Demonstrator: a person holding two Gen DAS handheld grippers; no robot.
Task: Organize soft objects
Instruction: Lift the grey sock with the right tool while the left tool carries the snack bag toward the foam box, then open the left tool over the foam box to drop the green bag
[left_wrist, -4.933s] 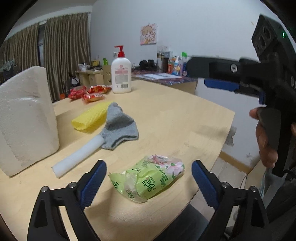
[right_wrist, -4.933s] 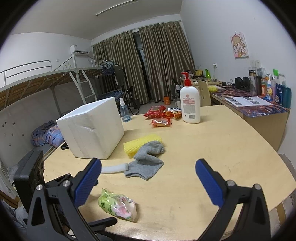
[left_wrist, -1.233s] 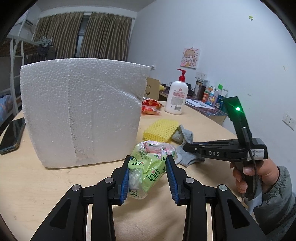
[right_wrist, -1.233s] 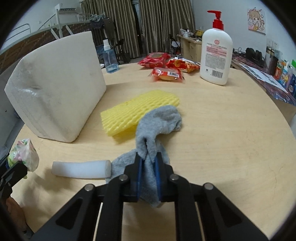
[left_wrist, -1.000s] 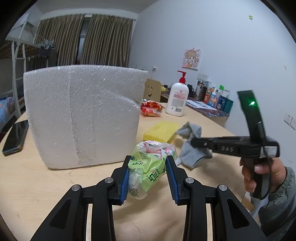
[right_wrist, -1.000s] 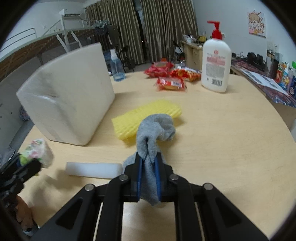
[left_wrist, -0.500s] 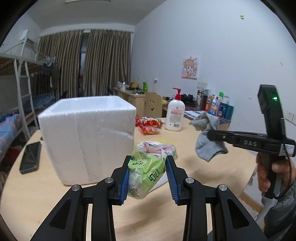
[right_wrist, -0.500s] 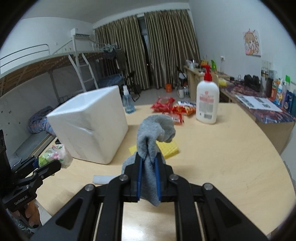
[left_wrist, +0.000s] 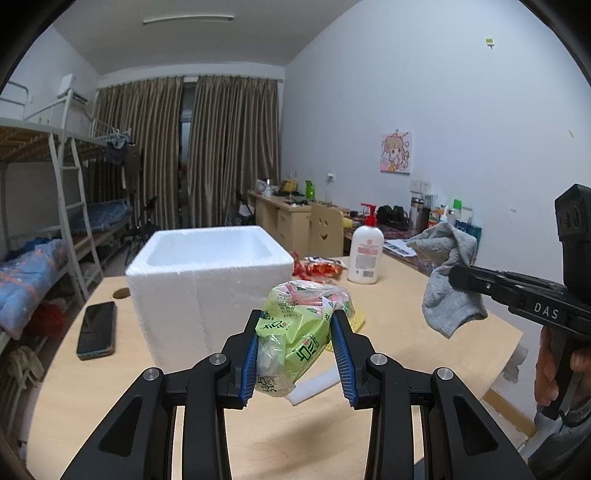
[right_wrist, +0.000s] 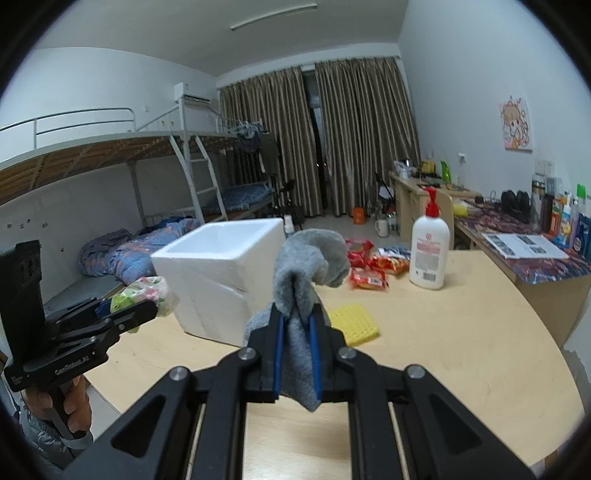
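My left gripper (left_wrist: 296, 334) is shut on a green tissue pack (left_wrist: 301, 332) and holds it in the air in front of the open white foam box (left_wrist: 210, 288). My right gripper (right_wrist: 296, 325) is shut on a grey sock (right_wrist: 304, 273) that hangs above the table, right of the box (right_wrist: 221, 280). The sock (left_wrist: 448, 291) and right gripper also show in the left wrist view; the tissue pack (right_wrist: 146, 290) shows in the right wrist view. A yellow foam net (right_wrist: 354, 323) and a white foam tube (left_wrist: 316, 386) lie on the table.
A lotion pump bottle (right_wrist: 429, 254) and red snack packets (right_wrist: 369, 271) sit at the table's (right_wrist: 461, 339) far side. A black phone (left_wrist: 96, 328) lies left of the box. A second desk with bottles stands along the right wall; bunk beds are on the left.
Both grippers have risen well above the table with their loads. The sock left the tabletop, and the box's open top has come into sight.
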